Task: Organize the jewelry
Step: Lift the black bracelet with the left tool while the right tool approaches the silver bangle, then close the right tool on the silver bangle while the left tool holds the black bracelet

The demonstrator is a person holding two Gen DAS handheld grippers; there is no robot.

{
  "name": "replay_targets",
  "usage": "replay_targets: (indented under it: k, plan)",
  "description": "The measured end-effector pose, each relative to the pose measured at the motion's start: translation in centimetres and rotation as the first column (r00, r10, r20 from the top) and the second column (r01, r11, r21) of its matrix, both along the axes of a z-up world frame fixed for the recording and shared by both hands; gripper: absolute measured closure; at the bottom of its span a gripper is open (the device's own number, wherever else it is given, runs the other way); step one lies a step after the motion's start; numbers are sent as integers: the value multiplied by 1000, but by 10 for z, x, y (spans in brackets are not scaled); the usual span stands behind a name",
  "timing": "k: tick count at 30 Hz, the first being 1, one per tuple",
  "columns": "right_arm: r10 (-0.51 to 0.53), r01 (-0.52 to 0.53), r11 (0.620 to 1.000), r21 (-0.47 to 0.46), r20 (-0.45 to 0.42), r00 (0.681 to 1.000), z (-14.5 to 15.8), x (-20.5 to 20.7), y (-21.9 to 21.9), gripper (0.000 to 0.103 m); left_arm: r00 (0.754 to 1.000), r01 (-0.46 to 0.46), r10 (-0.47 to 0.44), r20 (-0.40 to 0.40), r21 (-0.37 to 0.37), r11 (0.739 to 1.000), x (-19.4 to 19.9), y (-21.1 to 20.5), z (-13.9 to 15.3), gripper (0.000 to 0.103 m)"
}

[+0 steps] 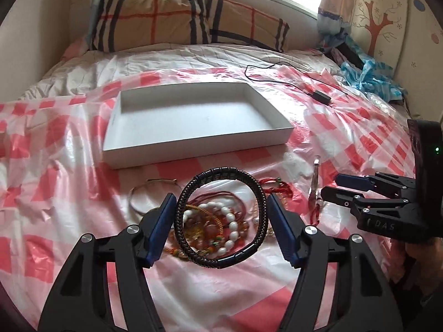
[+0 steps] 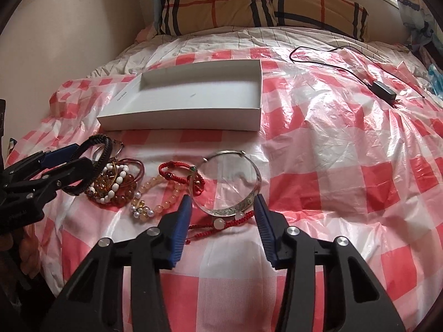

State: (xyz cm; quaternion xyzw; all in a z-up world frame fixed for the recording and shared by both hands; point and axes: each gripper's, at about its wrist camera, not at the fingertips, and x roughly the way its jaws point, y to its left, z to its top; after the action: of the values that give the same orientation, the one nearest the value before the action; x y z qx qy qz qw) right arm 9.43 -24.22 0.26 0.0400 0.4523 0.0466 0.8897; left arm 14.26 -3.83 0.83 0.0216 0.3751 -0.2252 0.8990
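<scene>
A black braided bracelet [image 1: 221, 215] stands tilted between my left gripper's [image 1: 221, 218] blue pads, lifted over a pile of bead and cord jewelry [image 1: 218, 227]. The pads touch its sides. It also shows in the right wrist view [image 2: 97, 163]. My right gripper [image 2: 223, 215] is open around the near rim of a silver bangle [image 2: 232, 182] lying on the bed, not closed on it. A red cord bracelet with white beads [image 2: 221, 224] lies under it. An empty white box [image 1: 193, 119] sits behind the jewelry.
The bed is covered by a red-and-white checked plastic sheet [image 2: 332, 166]. A black cable with an adapter [image 2: 383, 90] lies at the far right. Plaid pillows [image 1: 180, 19] lie at the head. A thin silver bangle [image 1: 144, 193] lies left of the pile.
</scene>
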Motion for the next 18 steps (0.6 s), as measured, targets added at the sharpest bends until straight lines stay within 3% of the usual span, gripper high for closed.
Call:
replay_targets:
  k: [5,8,10,18]
  plan:
    - [8,-8,1000,-5,-31,999,-7,1,2,55,1000,-20,20,5,-4,1000,-3,14,3,39]
    - [21,-21,1000,4,-52,998,-10,-2,4,25,1000,-24,24,4,-1,1000,-5,18,3,39]
    - [17,-18,999,-28,-40,999,-9,-4,6,19,1000,-28,28,0,-1,1000,-5,20,3,39]
    - [-6,3,999,-36,-82,997,-20,4,1,14,999,-38,38,-14,3,999,-4,23,-1,39]
